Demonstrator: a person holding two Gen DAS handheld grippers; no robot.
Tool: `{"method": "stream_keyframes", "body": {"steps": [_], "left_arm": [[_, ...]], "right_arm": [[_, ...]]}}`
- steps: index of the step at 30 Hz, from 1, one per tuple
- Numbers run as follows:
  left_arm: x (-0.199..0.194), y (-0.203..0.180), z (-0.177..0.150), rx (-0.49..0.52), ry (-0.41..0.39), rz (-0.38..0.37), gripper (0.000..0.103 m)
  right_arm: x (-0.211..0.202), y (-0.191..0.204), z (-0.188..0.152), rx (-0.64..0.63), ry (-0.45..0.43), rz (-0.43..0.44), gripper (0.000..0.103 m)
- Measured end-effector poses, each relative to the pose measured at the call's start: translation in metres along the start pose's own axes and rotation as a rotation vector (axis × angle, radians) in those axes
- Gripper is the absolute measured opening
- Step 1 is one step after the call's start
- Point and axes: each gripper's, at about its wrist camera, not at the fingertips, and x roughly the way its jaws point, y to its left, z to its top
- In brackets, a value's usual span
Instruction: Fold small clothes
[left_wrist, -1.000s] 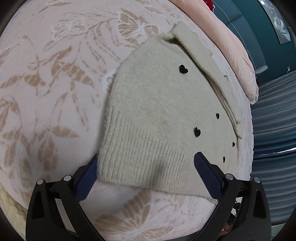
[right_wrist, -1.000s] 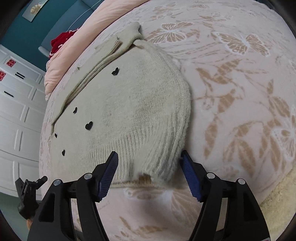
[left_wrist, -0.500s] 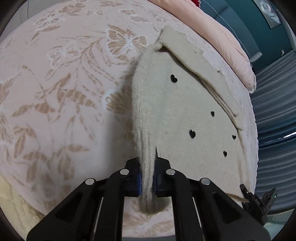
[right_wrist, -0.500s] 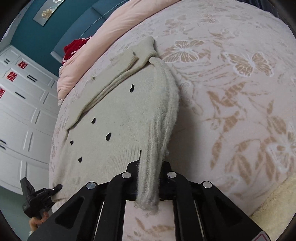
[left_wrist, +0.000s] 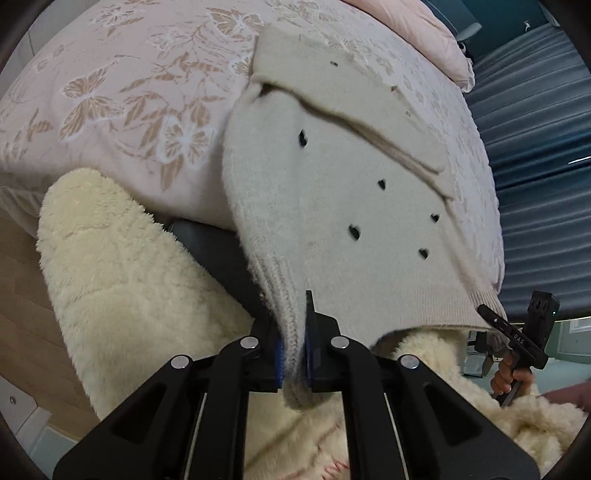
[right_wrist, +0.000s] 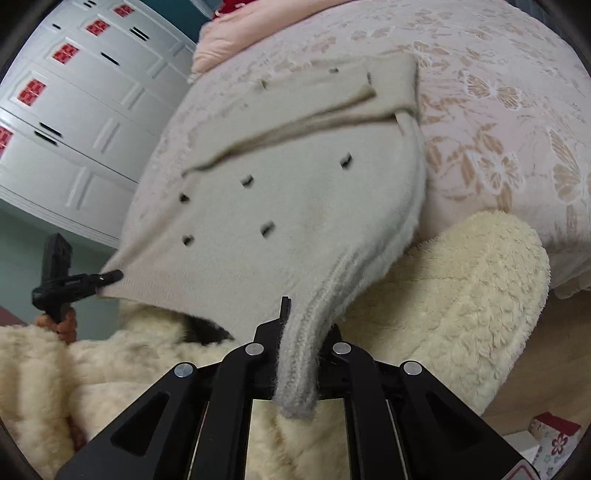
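Since half second ago we pulled sweater (left_wrist: 332, 206) hem off bed (left_wrist: 122, 92) edge toward us. Left gripper (left_wrist: 293, 356) and right gripper (right_wrist: 299, 363) each pinch ribbed corner; far half lies on bed. Risks: knit stretching, corner slipping, folded sleeve (right_wrist: 295, 110) sliding loose.

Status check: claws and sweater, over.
Left claw shut on sweater hem corner. Right claw shut on other corner. Hem lifted off bed. Nothing blocking.

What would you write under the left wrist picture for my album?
Left gripper pinching the ribbed hem of a cream sweater dotted with black hearts, lifted over a butterfly bedspread.
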Motion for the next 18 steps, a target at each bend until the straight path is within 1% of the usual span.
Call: {"method": "stream_keyframes", "body": {"steps": [2, 4, 6, 7, 8, 9, 10, 11, 12, 13, 14, 15, 16, 17, 18], "left_arm": [[-0.022, -0.013, 0.020, 0.010, -0.081, -0.029, 0.007], [-0.032, -0.031, 0.055, 0.056, -0.187, -0.058, 0.007], [-0.023, -0.049, 0.099, 0.130, -0.293, -0.030, 0.008], [-0.012, -0.056, 0.120, 0.140, -0.324, -0.013, 0.009], [0.002, -0.058, 0.142, 0.135, -0.346, 0.002, 0.010], [0.018, -0.058, 0.161, 0.125, -0.357, 0.012, 0.011], [0.034, -0.056, 0.178, 0.114, -0.361, 0.006, 0.015], [0.052, -0.055, 0.193, 0.117, -0.357, 0.009, 0.019], [0.066, -0.051, 0.205, 0.104, -0.362, 0.042, 0.034], [0.079, -0.047, 0.214, 0.075, -0.371, 0.098, 0.059], [0.089, -0.042, 0.219, 0.056, -0.376, 0.144, 0.069], [0.094, -0.035, 0.223, 0.030, -0.386, 0.168, 0.074], [0.093, -0.027, 0.221, 0.021, -0.393, 0.141, 0.075], [0.092, -0.020, 0.220, 0.016, -0.390, 0.103, 0.077], [0.089, -0.015, 0.219, 0.004, -0.391, 0.074, 0.084]], "right_arm": [[-0.027, 0.009, 0.023, -0.006, -0.125, 0.058, 0.007], [-0.041, 0.009, 0.061, -0.014, -0.269, 0.113, 0.007], [-0.034, -0.001, 0.104, -0.009, -0.397, 0.107, 0.009], [-0.024, -0.010, 0.124, 0.004, -0.432, 0.090, 0.010], [-0.010, -0.019, 0.145, 0.029, -0.470, 0.043, 0.011], [0.006, -0.028, 0.160, 0.051, -0.507, -0.017, 0.014], [0.024, -0.034, 0.175, 0.064, -0.518, -0.077, 0.015], [0.042, -0.042, 0.187, 0.103, -0.509, -0.125, 0.021], [0.059, -0.052, 0.195, 0.163, -0.485, -0.157, 0.027], [0.072, -0.060, 0.199, 0.217, -0.463, -0.186, 0.028], [0.078, -0.067, 0.200, 0.251, -0.456, -0.205, 0.028], [0.080, -0.071, 0.196, 0.264, -0.464, -0.205, 0.033], [0.081, -0.072, 0.191, 0.264, -0.471, -0.210, 0.039], [0.080, -0.072, 0.186, 0.261, -0.478, -0.230, 0.051], [0.079, -0.072, 0.183, 0.246, -0.489, -0.248, 0.054]]}}
